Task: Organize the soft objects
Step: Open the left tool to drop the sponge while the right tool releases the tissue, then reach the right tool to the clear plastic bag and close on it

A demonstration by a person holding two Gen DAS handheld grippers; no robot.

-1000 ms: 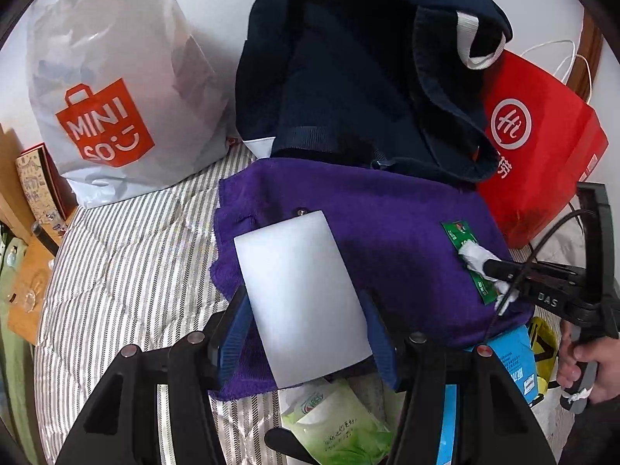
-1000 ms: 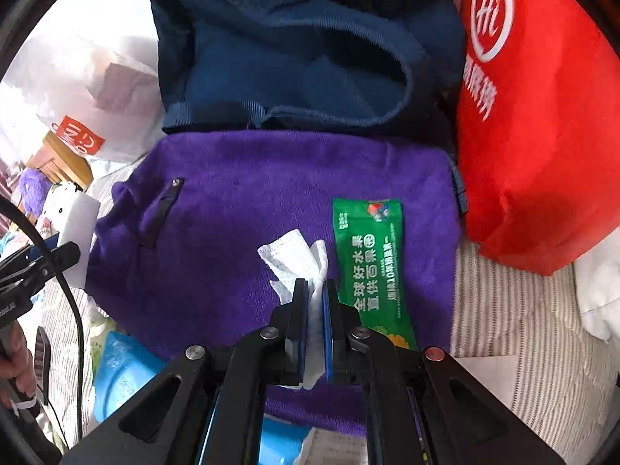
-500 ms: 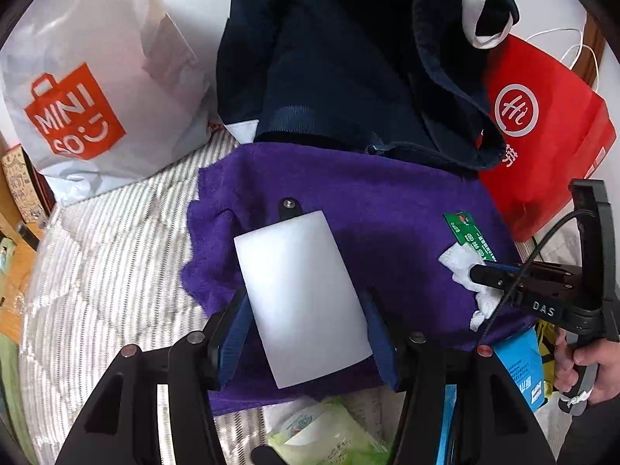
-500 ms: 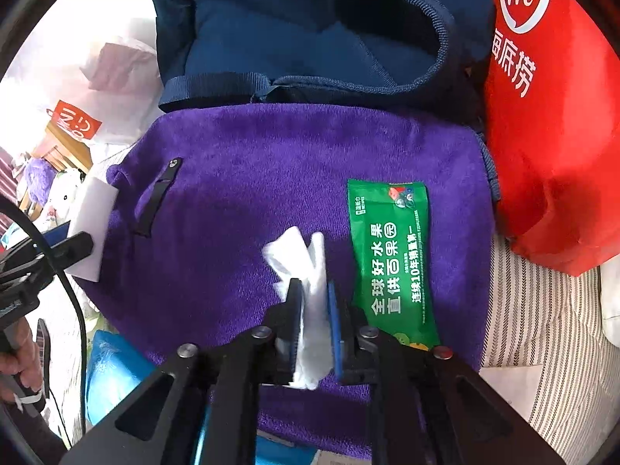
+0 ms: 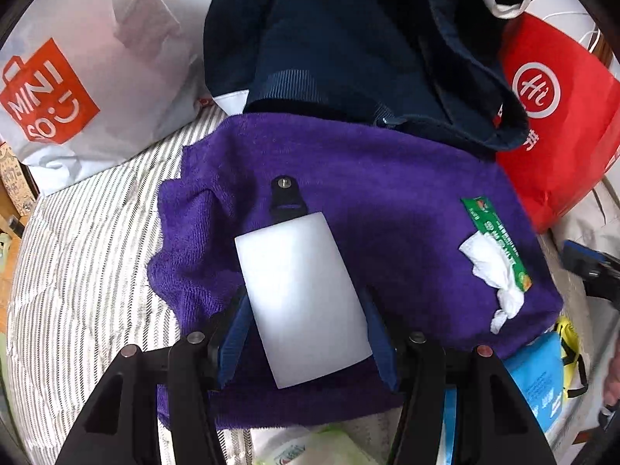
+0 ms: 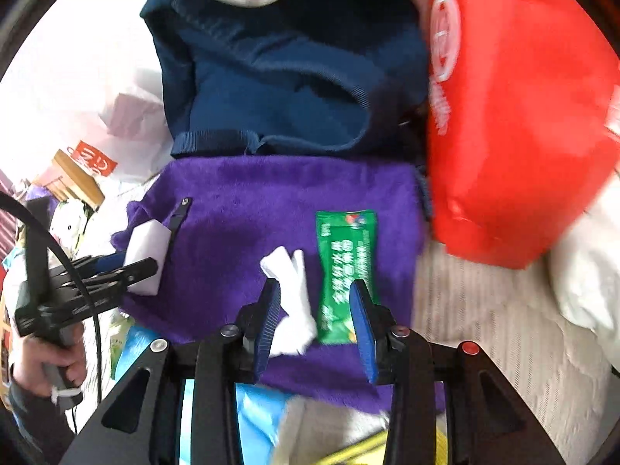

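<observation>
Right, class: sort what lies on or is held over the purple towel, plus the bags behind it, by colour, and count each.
White: 2, the sponge block in the left gripper and the crumpled tissue
Green: 1, the packet
Red: 1, the red bag
Navy: 1, the navy bag
White with orange logo: 1, the plastic bag
Total: 6

Two close downward wrist views, shared purple towel (image 5: 387, 193).

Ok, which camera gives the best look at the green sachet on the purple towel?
The right wrist view: the green sachet lies almost fully visible between the open jaws, beside the crumpled tissue. In the left wrist view it is small, at the right edge, partly covered by the tissue.
</observation>
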